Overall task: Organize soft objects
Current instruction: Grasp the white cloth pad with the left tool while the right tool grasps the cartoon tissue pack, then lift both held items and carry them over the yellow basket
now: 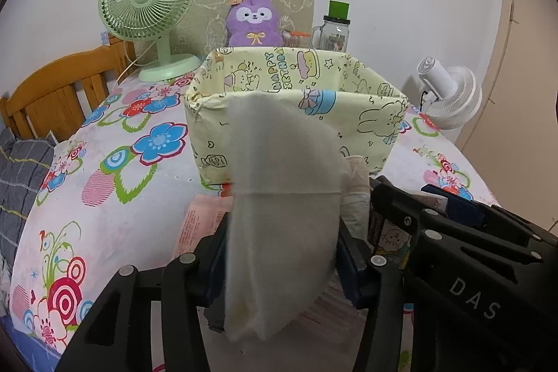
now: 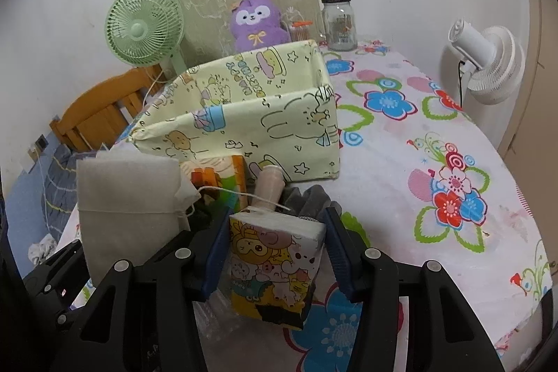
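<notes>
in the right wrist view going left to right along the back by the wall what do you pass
green fan → purple plush toy → glass jar with green lid → white fan

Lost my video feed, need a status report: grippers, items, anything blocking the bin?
Left gripper shut on white cloth. Right gripper shut on cartoon tissue pack. Fabric bin ahead, open; thread spool lies before it.

Both cameras sit low, looking slightly down at the yellow cartoon cloth box (image 1: 296,100) (image 2: 244,114). The left camera faces it straight and close. The right camera sees it from the right.
</notes>
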`<state>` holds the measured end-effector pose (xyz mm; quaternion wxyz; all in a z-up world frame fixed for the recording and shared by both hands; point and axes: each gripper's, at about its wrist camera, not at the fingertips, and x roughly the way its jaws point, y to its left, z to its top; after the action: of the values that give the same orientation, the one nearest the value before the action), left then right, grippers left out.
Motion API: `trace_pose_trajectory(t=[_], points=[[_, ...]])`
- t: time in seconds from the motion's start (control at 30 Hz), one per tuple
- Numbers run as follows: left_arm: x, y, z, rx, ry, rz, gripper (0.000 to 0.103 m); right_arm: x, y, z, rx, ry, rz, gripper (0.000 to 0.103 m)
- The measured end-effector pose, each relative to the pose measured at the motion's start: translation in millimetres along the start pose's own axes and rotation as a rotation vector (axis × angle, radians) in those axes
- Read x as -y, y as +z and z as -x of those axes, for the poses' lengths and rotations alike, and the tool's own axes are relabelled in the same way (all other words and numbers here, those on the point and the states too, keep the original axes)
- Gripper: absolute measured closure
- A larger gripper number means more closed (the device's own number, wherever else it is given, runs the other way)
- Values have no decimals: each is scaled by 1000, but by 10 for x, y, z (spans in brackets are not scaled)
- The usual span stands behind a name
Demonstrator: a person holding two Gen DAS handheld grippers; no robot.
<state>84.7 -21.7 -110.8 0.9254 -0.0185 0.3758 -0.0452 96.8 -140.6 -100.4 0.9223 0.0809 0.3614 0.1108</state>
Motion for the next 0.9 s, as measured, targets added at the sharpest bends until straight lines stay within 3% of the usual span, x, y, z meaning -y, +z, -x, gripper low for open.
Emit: trace_pose_trajectory(t=[0.2, 0.53, 0.9], points=[[4, 14, 102, 18, -12, 0, 51, -30, 23, 103, 25, 4, 6, 48], [26, 33, 203, 56, -16, -5, 75, -65, 33, 188, 49, 14, 9, 47], [71, 172, 336, 89, -35, -20, 86, -109, 192, 342, 102, 9, 25, 47]])
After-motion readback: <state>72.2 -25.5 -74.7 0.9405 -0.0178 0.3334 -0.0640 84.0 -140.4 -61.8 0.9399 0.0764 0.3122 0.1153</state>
